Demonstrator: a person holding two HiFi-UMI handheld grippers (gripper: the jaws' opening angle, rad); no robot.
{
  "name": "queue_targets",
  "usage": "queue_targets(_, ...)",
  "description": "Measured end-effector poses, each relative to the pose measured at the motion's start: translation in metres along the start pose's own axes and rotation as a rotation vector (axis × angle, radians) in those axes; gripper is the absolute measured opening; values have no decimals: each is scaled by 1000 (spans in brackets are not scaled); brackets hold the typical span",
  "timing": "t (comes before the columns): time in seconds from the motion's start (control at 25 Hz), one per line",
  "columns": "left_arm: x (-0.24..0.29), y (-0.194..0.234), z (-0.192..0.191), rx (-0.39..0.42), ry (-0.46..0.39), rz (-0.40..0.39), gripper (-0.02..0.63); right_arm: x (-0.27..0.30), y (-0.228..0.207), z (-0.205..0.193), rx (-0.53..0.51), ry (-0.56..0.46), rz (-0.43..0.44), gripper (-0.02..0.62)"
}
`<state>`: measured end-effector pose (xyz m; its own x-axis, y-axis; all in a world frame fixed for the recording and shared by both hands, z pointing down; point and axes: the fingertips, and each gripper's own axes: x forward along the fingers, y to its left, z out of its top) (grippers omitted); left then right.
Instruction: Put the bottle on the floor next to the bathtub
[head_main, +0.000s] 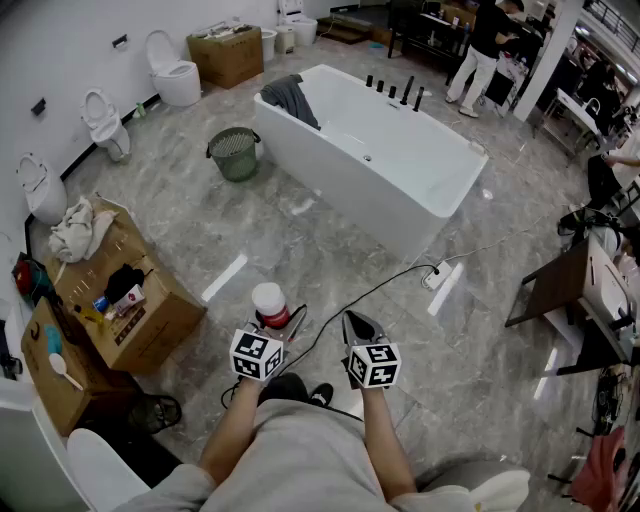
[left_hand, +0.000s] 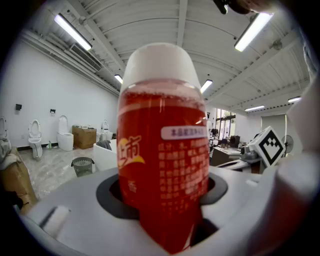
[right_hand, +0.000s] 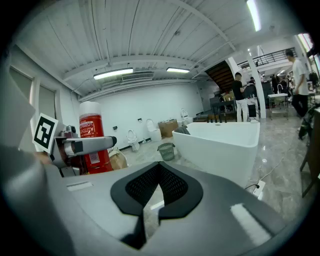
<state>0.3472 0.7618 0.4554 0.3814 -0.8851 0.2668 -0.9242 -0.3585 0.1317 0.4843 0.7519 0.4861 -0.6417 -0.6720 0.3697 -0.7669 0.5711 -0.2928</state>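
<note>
Fingers of the left gripper clamp the red bottle upright above the floor, well apart from the bathtub; right gripper fingers pressed together, empty.

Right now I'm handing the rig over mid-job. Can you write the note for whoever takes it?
Left tool: closed on the red bottle, which is held upright with its white cap up.
Right tool: shut and empty, beside the left one.
Bathtub: ahead across the grey floor, not reached yet. A green bin stands off its left end and a power strip lies near its front right corner.
Done: the bottle is in the grip.
Left: carry it to the bathtub, stand it on the floor next to it, and open the left tool.
</note>
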Motion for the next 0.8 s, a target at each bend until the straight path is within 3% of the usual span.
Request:
queue_targets(0.44, -1, 16, 1, 3, -6, 66, 327, 1, -16, 1, -13, -14, -2, 0)
queue_targets(0.8, 25, 49, 9, 1, -16, 80, 327, 39, -24, 22, -3, -9, 40, 0)
